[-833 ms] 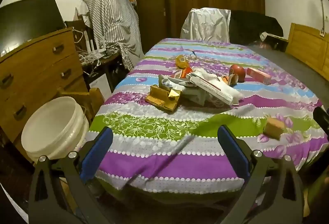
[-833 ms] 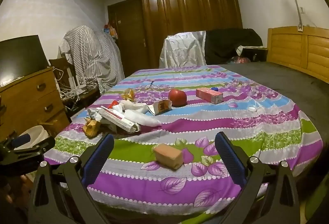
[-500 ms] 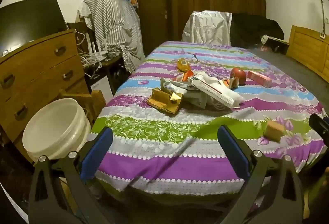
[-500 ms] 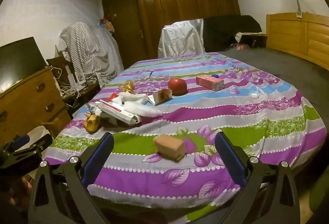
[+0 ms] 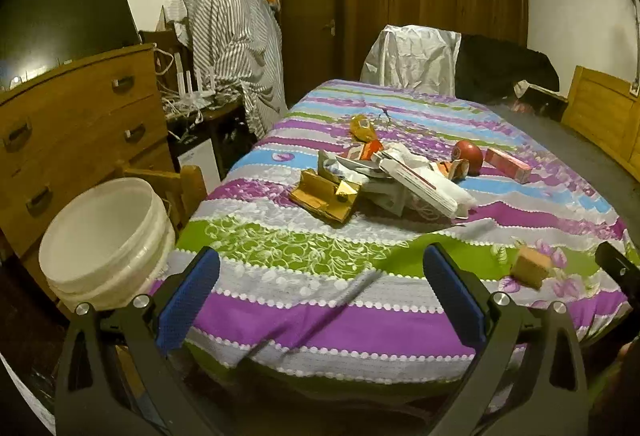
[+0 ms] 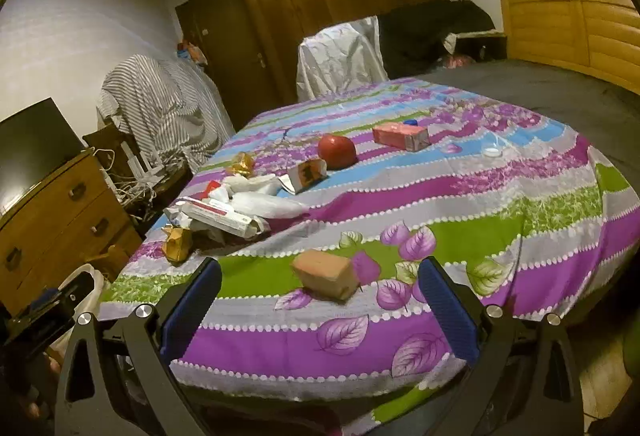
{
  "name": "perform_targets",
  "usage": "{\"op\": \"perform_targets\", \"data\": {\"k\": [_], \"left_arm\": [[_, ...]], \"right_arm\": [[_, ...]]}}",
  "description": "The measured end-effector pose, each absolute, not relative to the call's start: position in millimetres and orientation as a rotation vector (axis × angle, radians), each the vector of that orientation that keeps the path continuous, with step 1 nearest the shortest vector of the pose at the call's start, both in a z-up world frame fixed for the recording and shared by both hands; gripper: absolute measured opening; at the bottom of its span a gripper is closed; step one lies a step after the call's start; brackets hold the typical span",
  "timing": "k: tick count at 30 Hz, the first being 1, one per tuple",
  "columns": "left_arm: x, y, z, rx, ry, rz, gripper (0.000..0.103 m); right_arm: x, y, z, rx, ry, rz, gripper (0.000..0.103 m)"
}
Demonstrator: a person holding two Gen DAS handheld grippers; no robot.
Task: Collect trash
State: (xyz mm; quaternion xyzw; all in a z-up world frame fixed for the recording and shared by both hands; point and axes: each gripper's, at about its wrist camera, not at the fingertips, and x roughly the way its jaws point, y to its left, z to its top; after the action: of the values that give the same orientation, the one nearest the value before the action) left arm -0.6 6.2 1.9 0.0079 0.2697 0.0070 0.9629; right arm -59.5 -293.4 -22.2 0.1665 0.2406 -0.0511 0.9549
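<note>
Left wrist view: the left gripper (image 5: pixel 320 284) is hanging with its jaws spread wide and holding nothing, near the foot of the bed (image 5: pixel 280 320). A white bucket (image 5: pixel 106 240) is standing on the floor beside the bed, by the dresser (image 5: pixel 80 124). A heap of wrappers (image 5: pixel 396 176) is lying mid-bed, with a gold box (image 5: pixel 326 194) touching it.

Right wrist view: the right gripper (image 6: pixel 319 298) is hanging wide open and empty, with a small brown carton (image 6: pixel 326 274) sitting on the bedspread between its fingers (image 6: pixel 448 312). A red apple (image 6: pixel 337 151) and a pink box (image 6: pixel 400 135) are lying farther off.
</note>
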Motion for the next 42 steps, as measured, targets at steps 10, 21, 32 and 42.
{"op": "perform_targets", "data": {"k": [10, 21, 32, 42], "left_arm": [[0.0, 0.2, -1.0, 0.075, 0.563, -0.001, 0.098], [-2.9, -6.0, 0.2, 0.107, 0.551, -0.012, 0.098], [-3.2, -5.9, 0.0, 0.113, 0.555, -0.019, 0.098], [-2.1, -7.2, -1.7, 0.121, 0.562, -0.020, 0.098]], "right_arm": [[-56.7, -291.4, -24.9, 0.353, 0.540, -0.073, 0.098], [-62.9, -268.1, -19.4, 0.212, 0.510, -0.061, 0.098], [-61.0, -266.9, -22.5, 0.202, 0.522, -0.053, 0.098], [-57.6, -269.8, -26.6, 0.208, 0.540, -0.061, 0.098]]}}
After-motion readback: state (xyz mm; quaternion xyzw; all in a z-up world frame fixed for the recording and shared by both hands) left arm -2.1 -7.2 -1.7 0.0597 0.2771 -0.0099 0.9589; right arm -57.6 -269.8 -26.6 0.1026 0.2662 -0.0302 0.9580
